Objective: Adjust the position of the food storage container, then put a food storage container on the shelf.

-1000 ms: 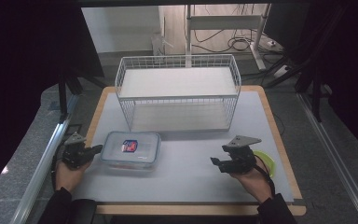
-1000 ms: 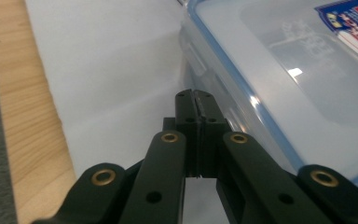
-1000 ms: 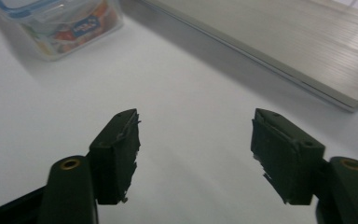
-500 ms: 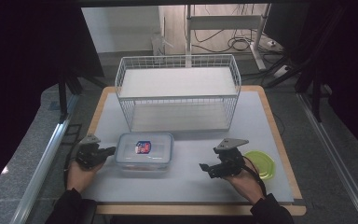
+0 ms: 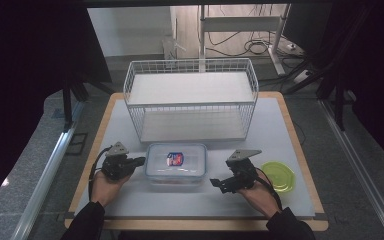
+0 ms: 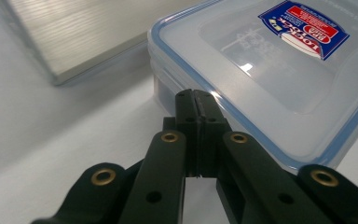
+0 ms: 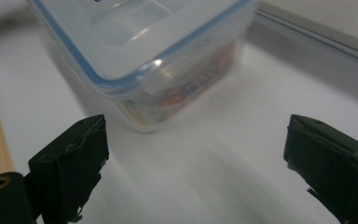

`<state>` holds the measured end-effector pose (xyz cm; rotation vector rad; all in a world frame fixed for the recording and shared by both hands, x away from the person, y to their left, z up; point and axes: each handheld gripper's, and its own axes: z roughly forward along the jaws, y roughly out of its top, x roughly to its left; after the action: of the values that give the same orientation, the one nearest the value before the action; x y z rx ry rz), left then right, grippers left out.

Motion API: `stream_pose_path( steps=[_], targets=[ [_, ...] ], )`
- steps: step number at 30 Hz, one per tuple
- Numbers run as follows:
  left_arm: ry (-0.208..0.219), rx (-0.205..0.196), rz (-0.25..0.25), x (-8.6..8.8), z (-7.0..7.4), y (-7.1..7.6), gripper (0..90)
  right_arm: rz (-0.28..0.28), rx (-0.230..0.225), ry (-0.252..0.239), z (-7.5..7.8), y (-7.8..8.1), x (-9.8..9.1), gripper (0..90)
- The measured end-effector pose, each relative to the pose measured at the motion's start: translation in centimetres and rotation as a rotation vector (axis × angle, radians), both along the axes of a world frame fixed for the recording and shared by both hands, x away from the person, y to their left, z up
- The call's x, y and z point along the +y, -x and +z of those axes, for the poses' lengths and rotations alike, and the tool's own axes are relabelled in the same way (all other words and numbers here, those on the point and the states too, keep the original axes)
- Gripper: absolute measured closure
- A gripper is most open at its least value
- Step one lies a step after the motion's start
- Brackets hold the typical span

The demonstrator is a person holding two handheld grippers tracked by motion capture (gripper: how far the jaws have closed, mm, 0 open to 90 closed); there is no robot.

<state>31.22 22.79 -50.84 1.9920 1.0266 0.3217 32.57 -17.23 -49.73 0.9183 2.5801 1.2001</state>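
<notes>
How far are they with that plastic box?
Done: the clear lidded plastic box sits mid-table before the white wire basket. In hand: the shut left gripper touches its side; the right gripper has just been opening, nothing between its jaws. Left: gripping it.

Left claw [image 5: 139, 161] clamped shut, right claw [image 5: 218, 184] just opening wide

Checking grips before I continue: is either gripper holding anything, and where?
Nothing. Left gripper is shut beside the clear rectangular plastic lidded container; right gripper is open, empty.
</notes>
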Motion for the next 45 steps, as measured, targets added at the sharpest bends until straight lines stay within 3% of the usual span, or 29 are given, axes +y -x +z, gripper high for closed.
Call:
stream_pose_path(
  steps=[11,13,18,22,23,24,26,29,30,37,40,41,45],
  targets=[
    [0.017,0.006,-0.052,-2.4,0.0,0.0,89.9,0.036,0.008,0.014,-0.4,0.3,0.8,6.2],
    [0.007,0.0,-0.081,-3.4,0.0,-0.1,89.9,0.033,0.006,0.016,-0.4,0.3,0.8,6.3],
    [-0.023,-0.017,-0.083,-3.9,0.2,0.0,87.3,0.027,0.002,0.042,-0.5,0.3,0.7,6.4],
    [-0.034,-0.046,-0.038,-3.1,0.5,0.7,57.5,0.018,-0.007,0.041,-0.1,0.4,0.3,6.3],
    [-0.031,-0.051,-0.031,-2.8,0.6,1.0,57.5,0.015,-0.016,0.039,0.0,0.5,0.2,6.4],
    [-0.016,-0.057,-0.039,-2.4,0.6,1.3,42.7,0.006,-0.02,0.03,0.2,0.5,-0.1,6.3],
    [-0.011,-0.051,-0.053,-2.1,0.5,1.8,27.0,0.0,-0.025,0.029,0.2,0.6,-0.3,5.8],
    [-0.025,-0.06,-0.064,-1.9,0.4,2.4,20.5,-0.004,-0.026,0.032,0.2,0.7,-0.4,5.4],
    [-0.037,-0.064,-0.059,-1.9,0.4,2.5,12.1,-0.011,-0.023,0.034,0.1,0.7,-0.6,5.3],
    [-0.016,-0.103,-0.051,-2.2,0.3,2.2,1.8,-0.025,-0.033,0.01,0.4,0.6,-0.8,4.8],
    [0.001,-0.089,-0.05,-2.2,0.1,1.9,1.8,-0.033,-0.034,0.002,0.5,0.5,-0.9,4.7],
    [0.012,-0.066,-0.054,-2.3,0.0,1.7,1.8,-0.039,-0.029,-0.002,0.6,0.4,-0.9,4.7],
    [0.006,-0.05,-0.067,-2.7,0.1,1.4,2.0,-0.039,-0.017,-0.01,0.9,0.2,-0.9,4.9]
  ],
)
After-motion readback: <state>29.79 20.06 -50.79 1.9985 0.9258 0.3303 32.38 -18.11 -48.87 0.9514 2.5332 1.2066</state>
